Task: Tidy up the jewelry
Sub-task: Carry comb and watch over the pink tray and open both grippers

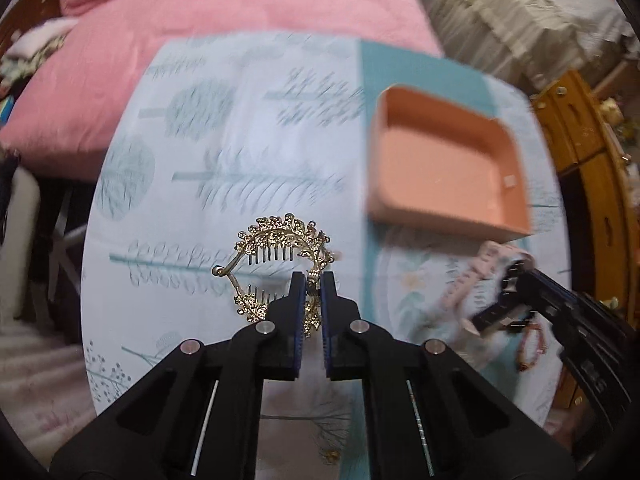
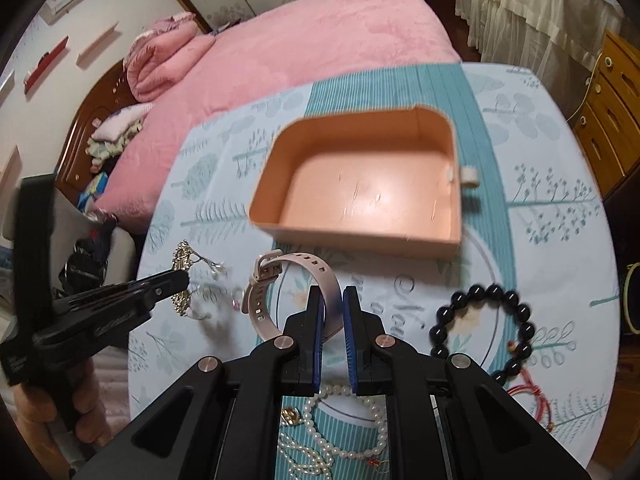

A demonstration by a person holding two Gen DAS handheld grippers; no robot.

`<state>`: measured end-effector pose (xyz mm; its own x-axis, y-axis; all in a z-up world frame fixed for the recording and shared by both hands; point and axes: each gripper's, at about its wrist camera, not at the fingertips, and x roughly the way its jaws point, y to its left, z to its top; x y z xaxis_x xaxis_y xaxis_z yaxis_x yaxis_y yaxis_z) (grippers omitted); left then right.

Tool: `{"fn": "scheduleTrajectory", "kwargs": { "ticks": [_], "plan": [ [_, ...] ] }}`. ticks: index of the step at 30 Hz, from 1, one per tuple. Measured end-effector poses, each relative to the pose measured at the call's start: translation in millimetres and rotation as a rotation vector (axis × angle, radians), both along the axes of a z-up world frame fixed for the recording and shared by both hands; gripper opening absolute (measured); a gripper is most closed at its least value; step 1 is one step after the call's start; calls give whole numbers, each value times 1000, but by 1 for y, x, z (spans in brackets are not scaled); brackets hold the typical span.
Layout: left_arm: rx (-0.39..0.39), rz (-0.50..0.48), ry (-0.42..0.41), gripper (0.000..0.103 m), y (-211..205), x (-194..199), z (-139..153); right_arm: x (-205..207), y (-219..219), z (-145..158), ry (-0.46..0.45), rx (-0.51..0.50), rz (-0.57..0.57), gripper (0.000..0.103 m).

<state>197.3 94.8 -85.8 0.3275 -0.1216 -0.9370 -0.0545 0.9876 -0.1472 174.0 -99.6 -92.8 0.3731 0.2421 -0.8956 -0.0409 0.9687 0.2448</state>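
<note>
My left gripper (image 1: 313,280) is shut on a gold leafy hair comb (image 1: 276,240) and holds it above the tablecloth; it also shows in the right wrist view (image 2: 182,268). My right gripper (image 2: 333,296) is shut on a pale pink watch strap (image 2: 276,276), lifted just in front of the peach tray (image 2: 456,216). In the left wrist view the tray (image 1: 376,168) sits ahead to the right, with nothing visible inside, and the right gripper (image 1: 500,300) holds the strap (image 1: 468,280) below it.
A black bead bracelet (image 2: 516,304), a red cord bracelet (image 2: 528,392) and a pearl necklace (image 2: 320,432) lie on the round table's leaf-print cloth (image 2: 560,208). A pink bed (image 2: 300,32) is behind the table, a wooden dresser (image 2: 616,92) at right.
</note>
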Motion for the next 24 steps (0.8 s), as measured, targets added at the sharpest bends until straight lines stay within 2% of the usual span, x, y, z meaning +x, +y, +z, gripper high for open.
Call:
{"fn": "scheduleTrajectory", "kwargs": {
  "ticks": [7, 11, 16, 20, 23, 24],
  "plan": [
    [-36, -110, -139, 5, -28, 13, 64, 32, -29, 22, -41, 13, -80, 10],
    [-40, -143, -177, 5, -53, 37, 75, 55, -49, 21, -38, 31, -155, 10],
    [-18, -166, -159, 5, -77, 71, 59, 83, -61, 8, -21, 21, -213, 10],
    [11, -201, -137, 5, -92, 90, 31, 103, -58, -8, 25, -19, -199, 11],
    [44, -222, -96, 5, -102, 100, 8, 109, -51, -21, 60, -60, -169, 24],
    [46, -231, -88, 5, -104, 100, 3, 108, -48, -23, 63, -87, -163, 36]
  ]
}}
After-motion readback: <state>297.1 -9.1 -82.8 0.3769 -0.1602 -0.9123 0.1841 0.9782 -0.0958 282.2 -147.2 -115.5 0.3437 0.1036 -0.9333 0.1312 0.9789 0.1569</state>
